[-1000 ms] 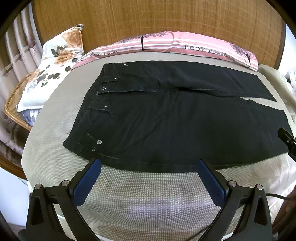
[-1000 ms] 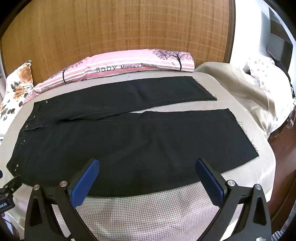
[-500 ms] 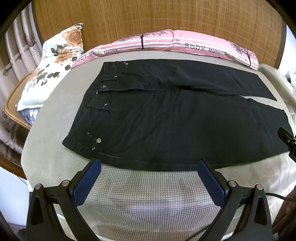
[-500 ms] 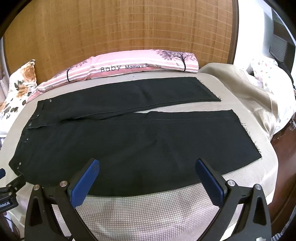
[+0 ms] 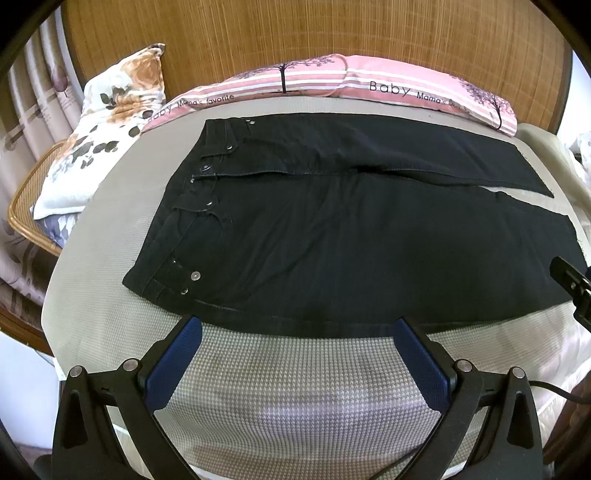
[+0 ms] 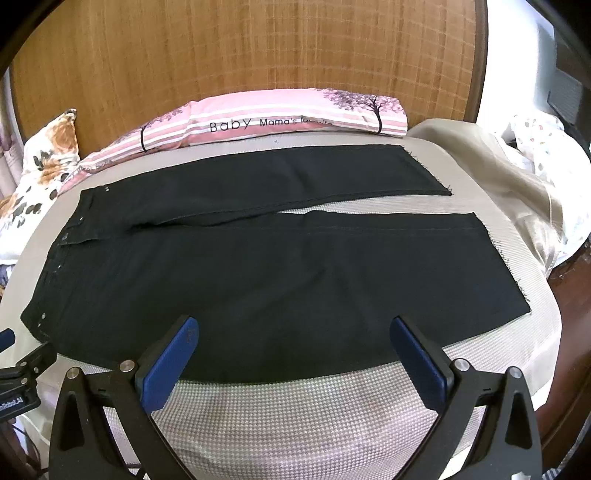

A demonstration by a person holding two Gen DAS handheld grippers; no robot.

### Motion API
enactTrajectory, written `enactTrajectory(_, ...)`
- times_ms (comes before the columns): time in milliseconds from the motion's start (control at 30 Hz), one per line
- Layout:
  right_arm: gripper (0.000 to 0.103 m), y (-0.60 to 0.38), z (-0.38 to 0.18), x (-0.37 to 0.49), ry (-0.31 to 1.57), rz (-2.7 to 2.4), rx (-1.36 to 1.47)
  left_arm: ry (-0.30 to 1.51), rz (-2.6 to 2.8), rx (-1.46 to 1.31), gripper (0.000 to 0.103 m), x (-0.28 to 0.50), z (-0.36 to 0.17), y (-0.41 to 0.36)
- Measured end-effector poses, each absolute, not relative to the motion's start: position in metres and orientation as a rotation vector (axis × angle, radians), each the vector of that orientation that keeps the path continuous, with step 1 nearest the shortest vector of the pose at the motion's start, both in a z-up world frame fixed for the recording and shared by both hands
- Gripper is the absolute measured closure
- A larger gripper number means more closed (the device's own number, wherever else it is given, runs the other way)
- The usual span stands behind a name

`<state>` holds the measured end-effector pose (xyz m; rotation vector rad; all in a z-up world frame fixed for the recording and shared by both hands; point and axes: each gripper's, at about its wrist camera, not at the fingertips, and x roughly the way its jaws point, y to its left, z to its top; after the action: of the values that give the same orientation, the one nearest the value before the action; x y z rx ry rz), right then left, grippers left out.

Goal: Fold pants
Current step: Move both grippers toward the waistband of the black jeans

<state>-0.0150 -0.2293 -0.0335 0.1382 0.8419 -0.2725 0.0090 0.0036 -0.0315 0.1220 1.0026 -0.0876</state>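
Note:
Black pants [image 5: 332, 236] lie flat on the bed, waistband at the left, both legs running to the right. They also show in the right wrist view [image 6: 258, 273], where the frayed leg hems lie at the right. My left gripper [image 5: 297, 328] is open and empty, hovering just in front of the near edge of the pants close to the waist end. My right gripper [image 6: 293, 328] is open and empty, over the near edge of the closer leg. Each gripper's tip shows at the edge of the other view.
The bed [image 5: 295, 387] has a beige houndstooth cover. A pink striped pillow [image 5: 369, 79] lies along a woven headboard [image 5: 295, 33]. A floral pillow [image 5: 103, 122] and wicker chair [image 5: 22, 206] stand at the left. A beige blanket [image 6: 491, 166] lies crumpled at the right.
The right gripper's view has shifted a little: the pants sit slightly higher and further right in it. The left gripper has barely moved. Both stay open.

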Motion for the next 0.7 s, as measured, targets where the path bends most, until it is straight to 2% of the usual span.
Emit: enactTrajectory(700,0.0,-0.2281,-0.0404,-0.0103,0.868,-0.257,0.15,1.013,-0.083,0.11,0.0,0.0117,-0.0377,0.0061)
